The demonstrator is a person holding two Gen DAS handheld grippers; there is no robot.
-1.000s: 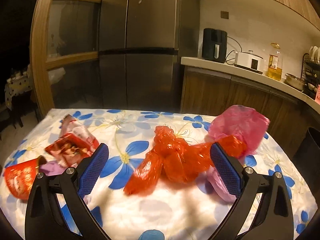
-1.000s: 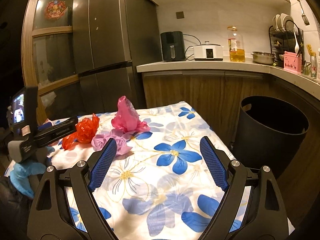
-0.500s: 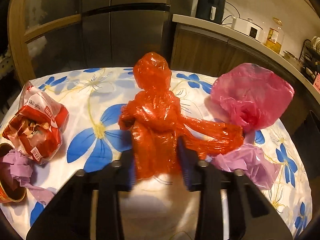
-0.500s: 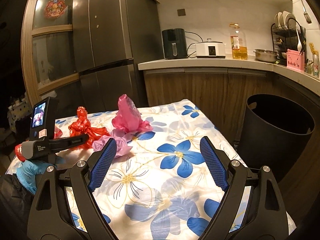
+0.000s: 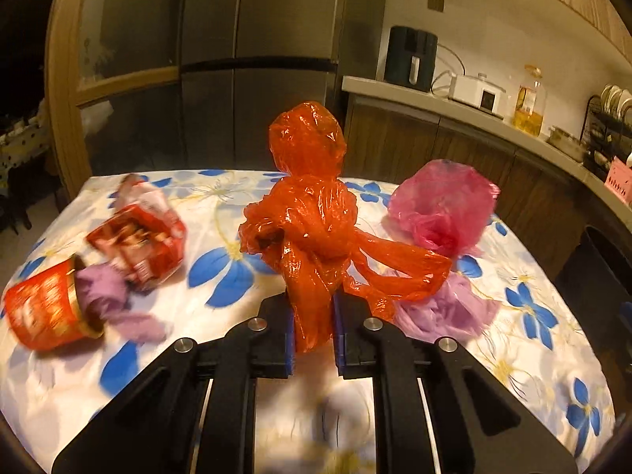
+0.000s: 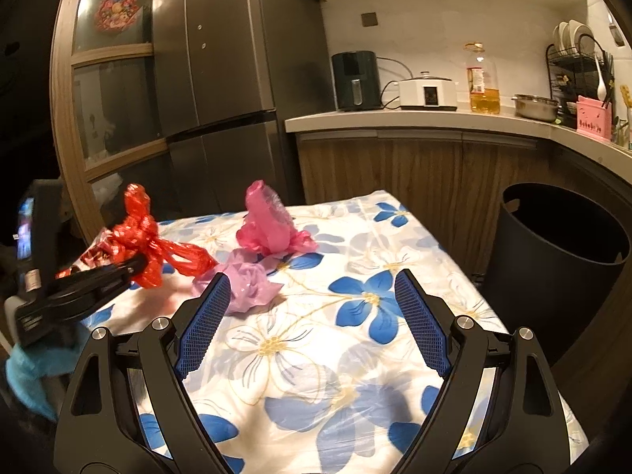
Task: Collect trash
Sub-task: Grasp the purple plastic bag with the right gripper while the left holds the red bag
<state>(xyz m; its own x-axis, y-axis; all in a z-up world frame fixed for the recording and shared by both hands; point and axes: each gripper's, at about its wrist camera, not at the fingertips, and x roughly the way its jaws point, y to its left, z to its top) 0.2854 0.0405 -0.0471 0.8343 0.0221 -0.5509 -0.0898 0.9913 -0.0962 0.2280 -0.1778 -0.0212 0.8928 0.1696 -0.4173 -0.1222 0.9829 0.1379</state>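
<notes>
From the left wrist view, the left claw (image 5: 312,335) is closing on the lower tail of the orange-red plastic bag (image 5: 312,217); its blue pads press the crumpled film from both sides, and the knotted bulk of the bag stands up above the jaws, over the desk (image 5: 221,316) with its blue-flower cloth. To the right of it sit a pink plastic bag (image 5: 442,213) and, nearer, a crumpled lilac bag (image 5: 446,312) — the lilac one lies just beside a loose loop of the orange-red bag. At the left lie a red snack wrapper (image 5: 138,241) and a red paper cup (image 5: 47,312) tipped on its side, with a wad of lilac tissue (image 5: 106,296) at its mouth; that side is blurred.

From the right wrist view, the right claw (image 6: 312,316) hangs over the desk (image 6: 300,355) with its 2 jaws spread wide and nothing between them; the lilac bag (image 6: 245,284) lies just past its left finger, the pink bag (image 6: 268,225) beyond that. At the left edge the left claw (image 6: 134,266) grips the orange-red bag (image 6: 146,245), lifted off the cloth — a hand in a blue glove (image 6: 27,367) holds the tool. A black trash bin (image 6: 553,272) stands on the floor beside the desk's right edge, open at the top.
</notes>
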